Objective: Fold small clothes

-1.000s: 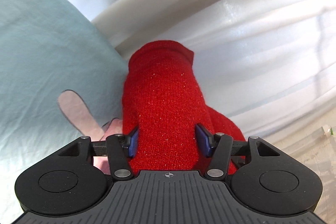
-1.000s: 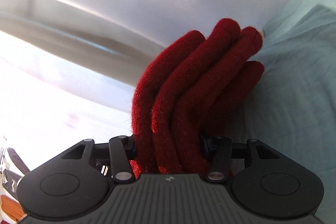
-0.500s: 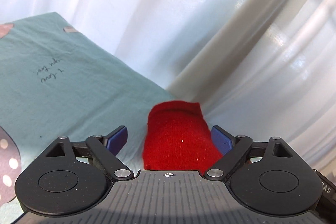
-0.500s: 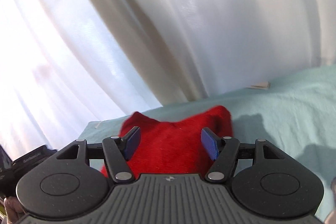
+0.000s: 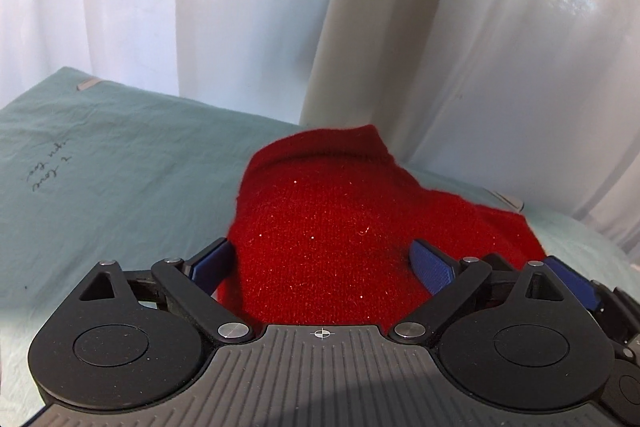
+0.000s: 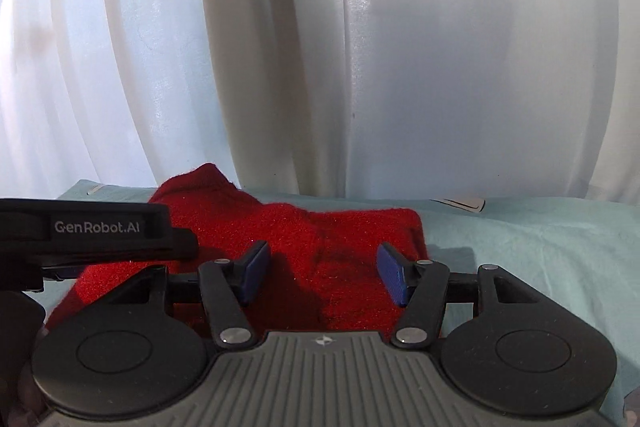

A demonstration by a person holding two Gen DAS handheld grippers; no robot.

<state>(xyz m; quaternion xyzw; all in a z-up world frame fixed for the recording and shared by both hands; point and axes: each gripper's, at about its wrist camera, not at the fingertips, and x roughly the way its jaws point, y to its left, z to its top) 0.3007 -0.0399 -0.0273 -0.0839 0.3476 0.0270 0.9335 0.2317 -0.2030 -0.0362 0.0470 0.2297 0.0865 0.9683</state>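
Note:
A red knitted glove (image 5: 336,227) lies flat on a pale green cloth (image 5: 112,163). It also shows in the right wrist view (image 6: 320,247). My left gripper (image 5: 320,261) is open, its blue pads (image 5: 210,263) apart on either side of the glove's near end. My right gripper (image 6: 322,273) is open too, its blue pads (image 6: 390,277) apart over the glove's other part. Neither holds the glove. The left gripper's body (image 6: 96,231) shows at the left of the right wrist view.
White curtains (image 6: 360,67) hang close behind the green cloth's far edge. Handwriting (image 5: 48,167) marks the cloth at the left. A small tag (image 6: 460,203) lies on the cloth's far edge at the right.
Both grippers held the glove up a second ago. They have since lowered it onto the green cloth, opened and let go. The glove now lies flat.

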